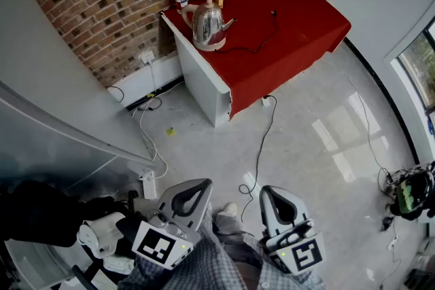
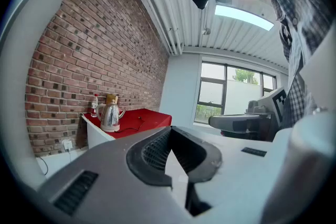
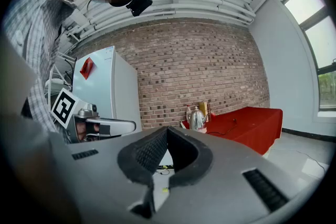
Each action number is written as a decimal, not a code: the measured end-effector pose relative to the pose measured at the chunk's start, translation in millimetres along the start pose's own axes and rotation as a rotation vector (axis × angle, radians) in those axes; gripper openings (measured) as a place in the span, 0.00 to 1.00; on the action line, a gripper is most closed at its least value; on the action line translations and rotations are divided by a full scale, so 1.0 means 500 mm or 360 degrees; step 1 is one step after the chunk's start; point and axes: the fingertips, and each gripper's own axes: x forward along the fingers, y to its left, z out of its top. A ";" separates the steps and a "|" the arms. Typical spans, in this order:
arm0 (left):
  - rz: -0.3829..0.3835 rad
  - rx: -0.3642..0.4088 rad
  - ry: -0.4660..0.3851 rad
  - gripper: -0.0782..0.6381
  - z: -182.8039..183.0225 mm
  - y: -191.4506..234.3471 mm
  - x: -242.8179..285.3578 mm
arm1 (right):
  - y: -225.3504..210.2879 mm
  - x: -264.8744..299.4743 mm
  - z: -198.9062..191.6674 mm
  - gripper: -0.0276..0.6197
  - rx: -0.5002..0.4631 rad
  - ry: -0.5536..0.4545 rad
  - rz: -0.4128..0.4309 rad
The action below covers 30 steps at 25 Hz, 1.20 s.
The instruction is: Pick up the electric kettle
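Head view: the electric kettle (image 1: 207, 25) is seen upright on the red worktop (image 1: 299, 24), well ahead of both grippers, which are clenched on nothing — the left gripper (image 1: 194, 190) is placed slightly nearer than the right gripper (image 1: 276, 197).

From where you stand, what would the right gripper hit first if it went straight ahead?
Nothing nearby: open floor lies ahead of the right gripper. Farther on, roughly in line, stands the red-covered table with the electric kettle, though depth is hard to judge.
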 end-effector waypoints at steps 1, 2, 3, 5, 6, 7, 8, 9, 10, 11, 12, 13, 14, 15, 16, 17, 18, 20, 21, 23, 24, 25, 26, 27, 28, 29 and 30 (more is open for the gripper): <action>0.0000 0.0002 0.0001 0.12 0.001 -0.006 0.001 | 0.000 -0.003 0.002 0.05 0.0002 -0.0003 0.0004; 0.0000 0.0003 0.0003 0.12 0.001 -0.011 0.002 | -0.001 -0.005 0.004 0.05 0.0002 -0.0006 0.0008; -0.0001 0.0004 0.0004 0.12 0.001 -0.016 0.003 | -0.002 -0.007 0.005 0.05 0.0002 -0.0008 0.0011; -0.0003 0.0005 0.0003 0.12 0.002 -0.020 0.005 | -0.003 -0.009 0.008 0.05 0.0000 -0.0012 0.0012; -0.0002 0.0004 0.0001 0.12 0.002 -0.020 0.005 | -0.003 -0.009 0.008 0.05 0.0001 -0.0014 0.0013; 0.0001 0.0003 -0.0001 0.12 0.002 -0.019 0.005 | -0.003 -0.009 0.009 0.05 0.0002 -0.0017 0.0015; 0.0003 0.0005 -0.0004 0.12 0.002 -0.019 0.005 | -0.003 -0.009 0.010 0.05 0.0002 -0.0022 0.0016; 0.0004 0.0009 -0.0007 0.12 0.003 -0.018 0.005 | -0.003 -0.009 0.011 0.05 0.0001 -0.0026 0.0017; 0.0004 0.0013 -0.0010 0.12 0.003 -0.018 0.006 | -0.003 -0.009 0.012 0.05 -0.0001 -0.0029 0.0017; 0.0001 0.0017 -0.0012 0.12 0.004 -0.017 0.007 | -0.003 -0.009 0.012 0.05 -0.0003 -0.0030 0.0014; -0.0002 0.0019 -0.0013 0.12 0.005 -0.016 0.007 | -0.002 -0.008 0.013 0.05 -0.0003 -0.0031 0.0010; -0.0005 0.0019 -0.0015 0.12 0.006 -0.014 0.007 | -0.002 -0.007 0.015 0.05 -0.0001 -0.0034 0.0003; -0.0008 0.0018 -0.0017 0.12 0.008 -0.013 0.007 | -0.002 -0.005 0.016 0.05 0.0002 -0.0037 -0.0006; -0.0011 0.0018 -0.0019 0.12 0.009 -0.011 0.008 | -0.002 -0.003 0.017 0.05 0.0005 -0.0038 -0.0017; -0.0013 0.0020 -0.0022 0.12 0.011 -0.009 0.008 | -0.003 -0.002 0.017 0.05 0.0006 -0.0036 -0.0028; -0.0016 0.0022 -0.0025 0.12 0.012 -0.008 0.008 | -0.004 -0.001 0.017 0.05 0.0005 -0.0033 -0.0040; -0.0019 0.0023 -0.0028 0.12 0.013 -0.006 0.009 | -0.006 0.000 0.017 0.05 0.0005 -0.0030 -0.0052; -0.0022 0.0020 -0.0033 0.12 0.014 -0.001 0.007 | -0.007 0.004 0.017 0.05 0.0005 -0.0029 -0.0073; -0.0023 0.0018 -0.0035 0.12 0.014 0.003 0.005 | -0.007 0.007 0.017 0.05 0.0005 -0.0029 -0.0081; -0.0022 0.0017 -0.0040 0.12 0.014 0.012 0.000 | -0.001 0.014 0.016 0.05 0.0001 -0.0030 -0.0090; -0.0021 0.0017 -0.0044 0.12 0.014 0.018 -0.003 | 0.002 0.018 0.017 0.05 -0.0003 -0.0033 -0.0095; -0.0020 0.0018 -0.0051 0.12 0.016 0.023 -0.006 | 0.005 0.021 0.017 0.05 -0.0006 -0.0037 -0.0103; -0.0019 0.0019 -0.0060 0.12 0.017 0.027 -0.009 | 0.008 0.024 0.018 0.05 -0.0006 -0.0044 -0.0113; -0.0017 0.0020 -0.0066 0.12 0.018 0.032 -0.013 | 0.011 0.026 0.018 0.05 -0.0005 -0.0049 -0.0121; -0.0016 0.0022 -0.0071 0.12 0.018 0.037 -0.018 | 0.016 0.029 0.017 0.05 -0.0004 -0.0051 -0.0128; -0.0014 0.0024 -0.0075 0.12 0.017 0.043 -0.024 | 0.021 0.031 0.016 0.05 -0.0006 -0.0051 -0.0133; -0.0013 0.0026 -0.0078 0.12 0.017 0.049 -0.029 | 0.026 0.035 0.015 0.05 -0.0009 -0.0051 -0.0137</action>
